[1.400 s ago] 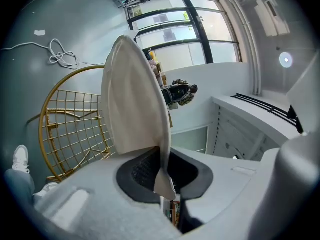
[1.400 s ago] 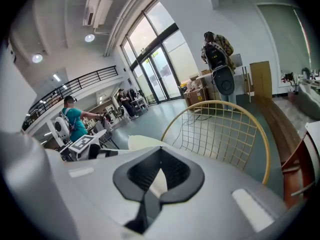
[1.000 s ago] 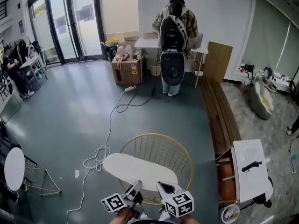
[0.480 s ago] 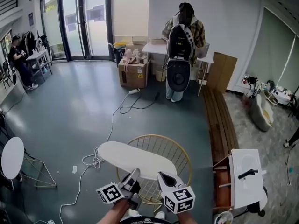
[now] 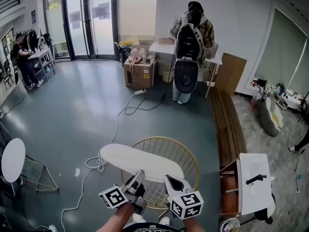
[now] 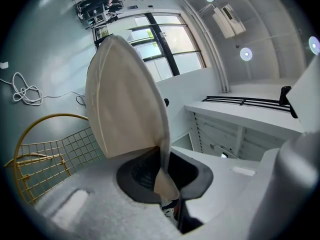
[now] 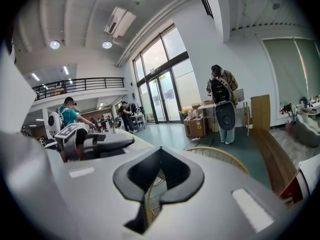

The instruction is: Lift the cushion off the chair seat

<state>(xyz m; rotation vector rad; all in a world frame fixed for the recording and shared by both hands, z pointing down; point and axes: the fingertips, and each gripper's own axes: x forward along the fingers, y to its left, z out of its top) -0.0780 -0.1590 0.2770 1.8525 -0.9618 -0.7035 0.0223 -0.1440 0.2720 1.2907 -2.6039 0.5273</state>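
Head view: cushion (image 5: pixel 140 161) in left hand-held gripper (image 5: pixel 138 178)

The cushion (image 5: pixel 140 161) is cream, the chair (image 5: pixel 164 138) gold (wire grid), floor (image 5: pixel 72 105) teal-grey.

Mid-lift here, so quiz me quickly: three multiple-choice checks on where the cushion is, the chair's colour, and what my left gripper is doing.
1. The cushion is:
A) flat on the seat
B) held up over the chair
C) on the floor

2. The chair's wire frame is:
A) black
B) red
C) gold

3. The left gripper is:
A) open and empty
B) shut on the chair rim
C) shut on the cushion's edge

Answers:
1 B: the left gripper view shows the cushion in the air with the chair below it.
2 C: the wire is yellow-gold in the head view and the left gripper view.
3 C: cream fabric is pinched between its jaws.
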